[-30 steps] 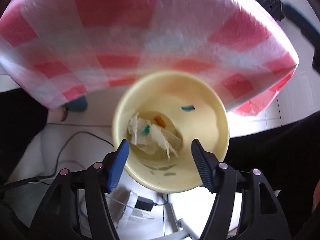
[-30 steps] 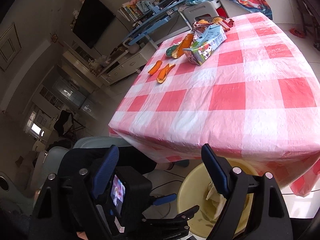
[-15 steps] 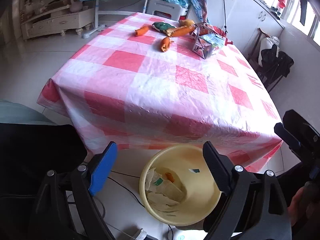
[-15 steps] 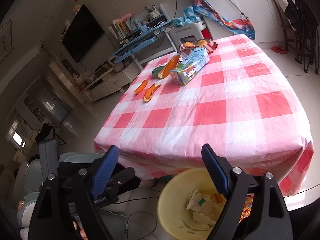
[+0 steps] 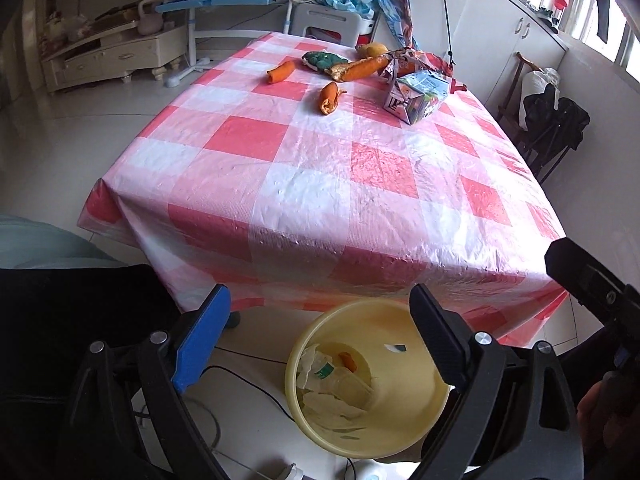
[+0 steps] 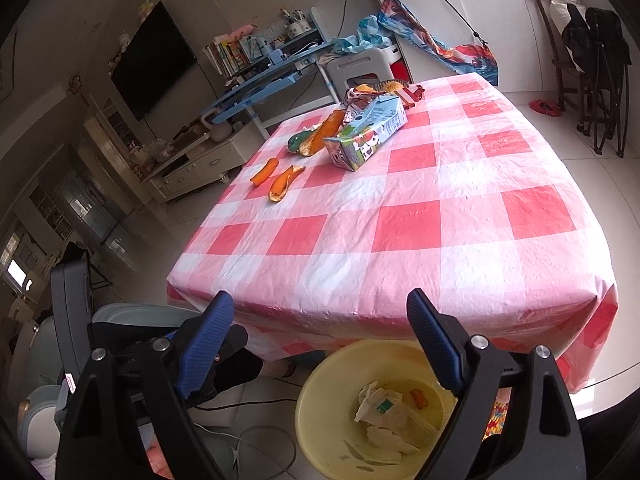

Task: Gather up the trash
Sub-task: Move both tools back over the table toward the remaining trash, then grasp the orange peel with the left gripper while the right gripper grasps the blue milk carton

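Rising left tool (image 5: 316,340), jaws opening, empty.

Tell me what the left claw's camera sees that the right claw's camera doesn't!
Only the left view shows the window at the far right. Only the right view shows the black TV and the shelf of books. Both show the checked tablecloth, the orange peels, the milk carton and the yellow bin of crumpled paper, with each camera's own open, empty claw in front.

Yellow bin (image 5: 404,428) on floor, holding crumpled paper; orange peels (image 5: 329,98), carton (image 5: 420,96) on table.
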Demonstrator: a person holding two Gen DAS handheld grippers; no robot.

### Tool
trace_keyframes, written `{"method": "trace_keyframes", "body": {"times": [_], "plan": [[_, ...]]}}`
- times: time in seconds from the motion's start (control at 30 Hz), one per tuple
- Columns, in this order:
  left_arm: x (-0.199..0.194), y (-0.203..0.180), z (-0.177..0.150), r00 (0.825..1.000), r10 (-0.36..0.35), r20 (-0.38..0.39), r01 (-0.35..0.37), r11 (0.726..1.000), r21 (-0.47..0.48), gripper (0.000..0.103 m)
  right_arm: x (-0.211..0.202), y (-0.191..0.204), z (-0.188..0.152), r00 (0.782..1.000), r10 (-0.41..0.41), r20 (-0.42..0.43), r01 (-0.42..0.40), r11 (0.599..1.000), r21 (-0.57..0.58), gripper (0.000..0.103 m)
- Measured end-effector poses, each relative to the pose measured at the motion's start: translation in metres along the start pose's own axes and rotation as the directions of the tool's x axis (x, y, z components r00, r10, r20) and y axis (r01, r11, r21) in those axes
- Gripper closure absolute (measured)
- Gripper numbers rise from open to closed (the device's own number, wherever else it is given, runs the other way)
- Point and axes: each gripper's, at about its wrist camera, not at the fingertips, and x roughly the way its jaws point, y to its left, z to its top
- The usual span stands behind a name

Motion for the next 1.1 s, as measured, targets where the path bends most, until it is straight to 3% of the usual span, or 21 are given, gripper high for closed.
{"method": "trace_keyframes", "body": {"times": [0.3, 0.43, 0.53, 0.73, 0.87, 0.97, 1.1], "plan": [[-0.009, 0.023, 0.048, 0.998, -0.036, 0.049, 0.038, 0.998, -0.048, 0.015, -0.007, -0.002, 0.010, 0.999, 0.004, 0.049, -0.005, 1.000, 0.012, 0.015], [-0.005, 0.029, 0.085, 0.997, 0.005, 0.081, -0.006, 1.000, 0.008, 0.014, -0.003, -0.001, 0.021, 0.999, 0.019, 0.041, -0.020, 1.000, 0.011, 0.015], [0.004, 0.040, 0.111, 0.995, 0.030, 0.095, -0.030, 1.000, -0.006, 0.014, 0.006, -0.001, 0.032, 0.999, 0.027, 0.017, -0.027, 1.000, 0.008, 0.015], [0.035, 0.061, 0.159, 0.994, 0.063, 0.094, -0.059, 0.997, -0.046, 0.014, 0.035, 0.002, 0.060, 0.999, 0.030, -0.035, -0.031, 1.000, -0.007, 0.015], [0.064, 0.055, 0.194, 0.994, 0.068, 0.088, -0.068, 0.998, -0.006, 0.014, 0.069, 0.018, 0.072, 0.992, 0.049, -0.116, -0.055, 0.997, -0.051, 0.015], [0.087, 0.049, 0.218, 0.989, 0.115, 0.089, -0.118, 0.992, 0.031, 0.014, 0.099, 0.038, 0.077, 0.987, 0.053, -0.155, -0.069, 0.993, -0.099, 0.015], [0.119, 0.048, 0.234, 0.997, 0.072, 0.027, -0.074, 0.996, 0.041, 0.014, 0.116, 0.041, 0.090, 0.994, 0.013, -0.110, -0.024, 0.995, -0.092, 0.017]]}}
